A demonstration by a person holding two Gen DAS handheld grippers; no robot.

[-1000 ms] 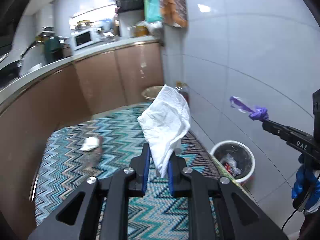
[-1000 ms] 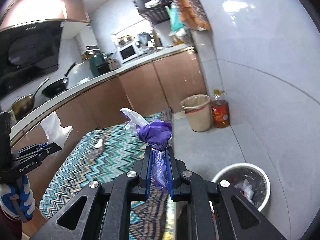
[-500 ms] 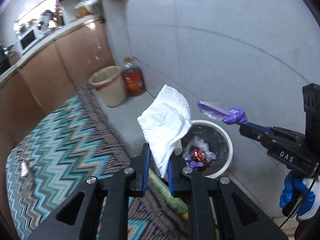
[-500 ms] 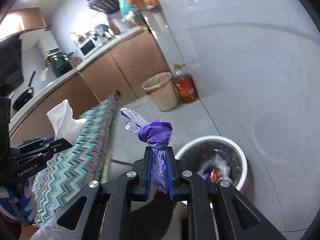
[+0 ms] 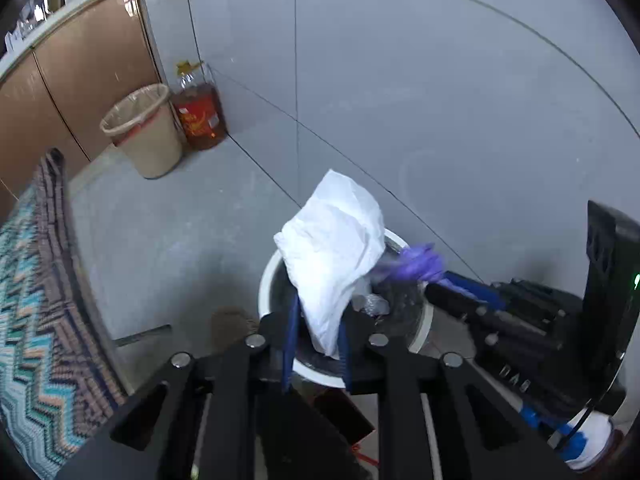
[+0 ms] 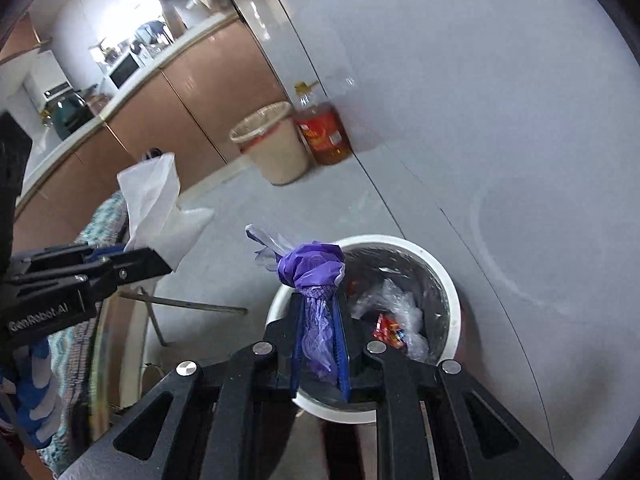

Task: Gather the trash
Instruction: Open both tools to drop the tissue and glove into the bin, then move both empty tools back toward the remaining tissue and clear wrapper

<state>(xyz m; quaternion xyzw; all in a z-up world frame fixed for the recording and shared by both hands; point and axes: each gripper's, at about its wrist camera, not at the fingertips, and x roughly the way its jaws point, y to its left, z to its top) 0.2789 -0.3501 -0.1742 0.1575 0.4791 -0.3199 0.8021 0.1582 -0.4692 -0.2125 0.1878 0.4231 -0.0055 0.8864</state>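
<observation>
My left gripper is shut on a crumpled white paper towel and holds it over the near rim of a white round trash bin. My right gripper is shut on a knotted purple plastic bag over the near rim of the same bin. The bin holds clear wrappers and a red wrapper. The right gripper with the purple bag shows from the right in the left wrist view. The left gripper with the towel shows at the left in the right wrist view.
A beige lined waste basket and a bottle of oil stand against the grey tiled wall by brown cabinets. A zigzag-patterned rug lies on the grey floor to the left.
Both grippers have swung from facing the kitchen and rug down to the white bin. The towel and the purple bag now hang over its opening, still held.
</observation>
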